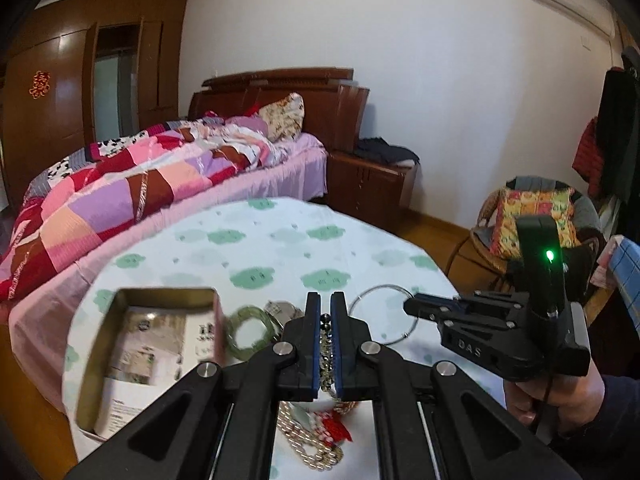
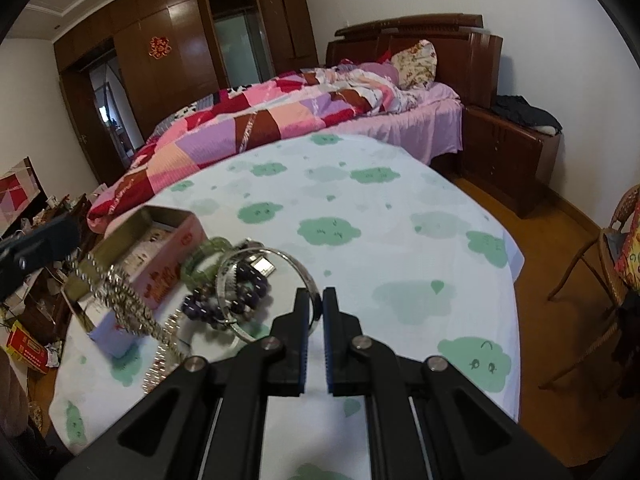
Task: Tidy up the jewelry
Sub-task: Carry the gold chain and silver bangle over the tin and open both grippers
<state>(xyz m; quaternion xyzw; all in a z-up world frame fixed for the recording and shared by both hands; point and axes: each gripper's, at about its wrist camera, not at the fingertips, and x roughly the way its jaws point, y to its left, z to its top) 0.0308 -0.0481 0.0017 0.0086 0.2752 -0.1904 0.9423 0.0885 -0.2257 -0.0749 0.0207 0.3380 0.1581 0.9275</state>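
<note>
My left gripper (image 1: pixel 325 300) is shut on a dark beaded chain (image 1: pixel 326 350) that hangs between its pads. In the right wrist view a silvery chain (image 2: pixel 120 296) dangles from it. My right gripper (image 2: pixel 316 300) is shut on a thin silver bangle (image 2: pixel 294 264), also seen in the left wrist view (image 1: pixel 384 314), held just above the table. An open pink tin box (image 1: pixel 160 344) lies at left, also seen in the right wrist view (image 2: pixel 168 256). A green jade bangle (image 1: pixel 250 330), purple beads (image 2: pixel 240 284) and a pearl necklace (image 1: pixel 308 440) lie nearby.
The round table (image 2: pixel 400 208) has a white cloth with green clouds. A bed (image 1: pixel 140 184) stands behind it, a nightstand (image 2: pixel 508 156) beside the bed. A wicker chair (image 1: pixel 532 216) with a cushion stands at the right. Clutter lies on the floor at the left (image 2: pixel 28 352).
</note>
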